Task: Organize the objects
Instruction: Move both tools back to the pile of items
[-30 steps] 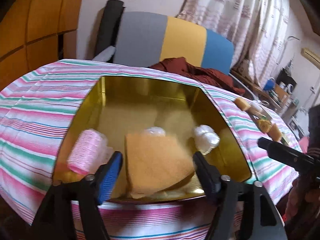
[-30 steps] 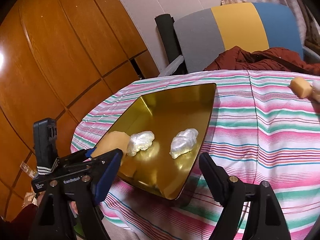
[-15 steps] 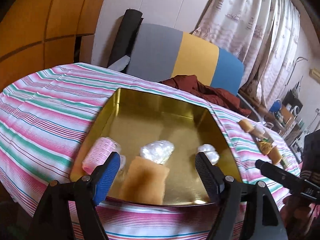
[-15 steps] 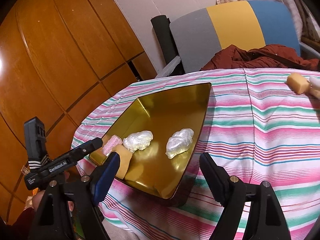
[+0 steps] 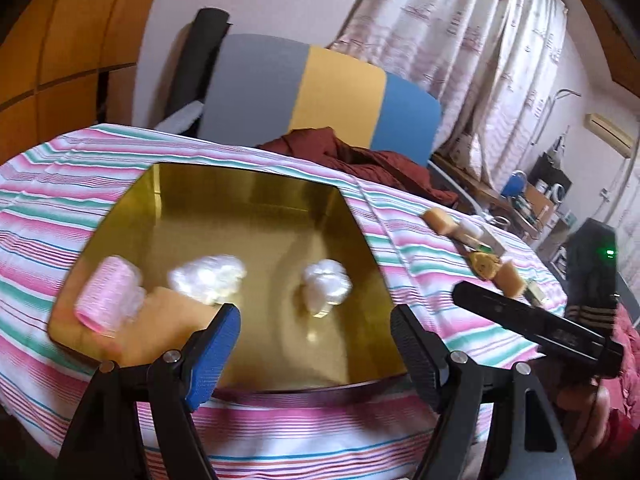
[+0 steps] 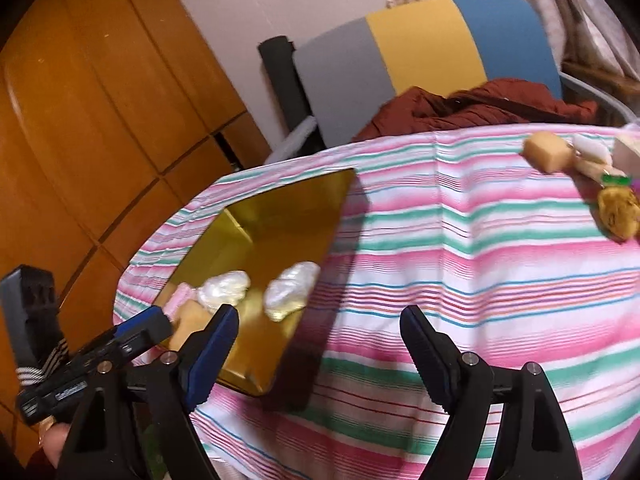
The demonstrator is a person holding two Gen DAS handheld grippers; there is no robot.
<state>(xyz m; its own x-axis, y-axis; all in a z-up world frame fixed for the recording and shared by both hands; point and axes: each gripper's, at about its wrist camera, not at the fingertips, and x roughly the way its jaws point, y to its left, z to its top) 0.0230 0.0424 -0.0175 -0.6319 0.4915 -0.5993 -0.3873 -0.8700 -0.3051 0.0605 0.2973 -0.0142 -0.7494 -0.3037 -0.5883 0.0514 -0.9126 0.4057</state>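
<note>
A gold tin (image 5: 256,208) lies on the striped tablecloth (image 5: 60,208). It holds a pink roll (image 5: 108,300), an orange slab (image 5: 168,320) and two white wrapped lumps (image 5: 208,278) (image 5: 326,286). My left gripper (image 5: 314,316) hovers open over the tin's near edge, with nothing between its fingers. My right gripper (image 6: 320,314) is over bare cloth right of the tin (image 6: 272,224); its jaws are opening and empty. Loose pieces lie at the far right: a tan block (image 6: 546,152), white pieces (image 6: 592,152) and a yellow round (image 6: 618,208).
Behind the table stands a grey, yellow and blue chair (image 5: 320,92) with a dark red cloth (image 5: 360,160) on its seat. Wooden panels (image 6: 80,100) fill the left, curtains (image 5: 460,40) the right. A second tan block (image 5: 510,282) lies near the table's right edge.
The left gripper drew back from the tin; the orange slab once between its fingers now lies to their left. The right gripper swung right, bringing the loose pieces into view, and its jaws widened slightly.
</note>
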